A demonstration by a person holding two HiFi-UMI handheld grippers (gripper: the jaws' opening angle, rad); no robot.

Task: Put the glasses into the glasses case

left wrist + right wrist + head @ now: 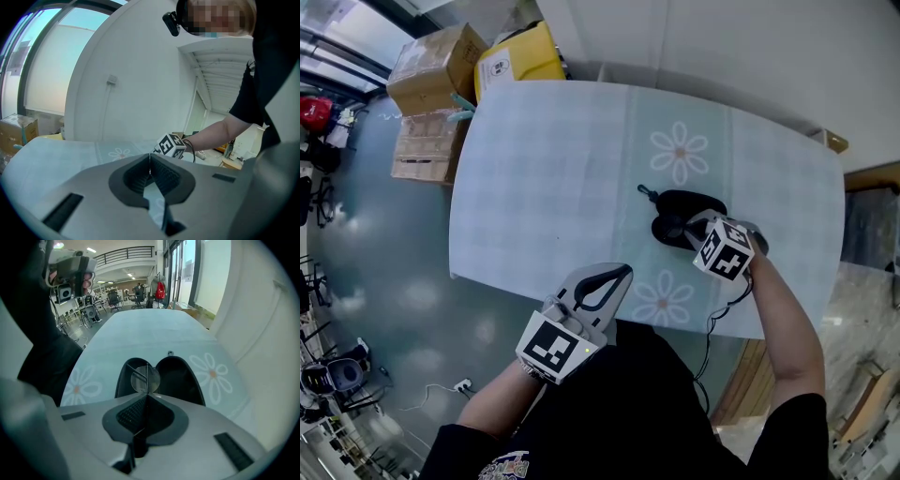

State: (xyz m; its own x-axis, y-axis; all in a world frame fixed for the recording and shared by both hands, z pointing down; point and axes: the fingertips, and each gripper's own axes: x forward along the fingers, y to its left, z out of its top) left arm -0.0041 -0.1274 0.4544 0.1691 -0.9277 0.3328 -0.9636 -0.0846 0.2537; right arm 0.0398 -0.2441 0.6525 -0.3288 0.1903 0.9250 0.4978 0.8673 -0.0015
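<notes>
- Glasses: one round lens shows face-on just beyond the tips of the right claw, low over the open glasses case, at the centre of the right gripper view.
- Right claw: jaws pressed together on the thin frame, with nothing else between them.
- Case: the lid is thrown back, leaving two dark oval hollows side by side. Their long axis runs straight away from the claw. The lens hangs over the left hollow, close to the hinge line.
- Judgement: the coming move looks like a short drop and release into that left hollow, provided the frame lines up with the long axis.
- Left claw: jaws together and empty, at the near edge of the worktop, lower centre of the head view, well apart from the case. The right hand is the nearer one.
</notes>
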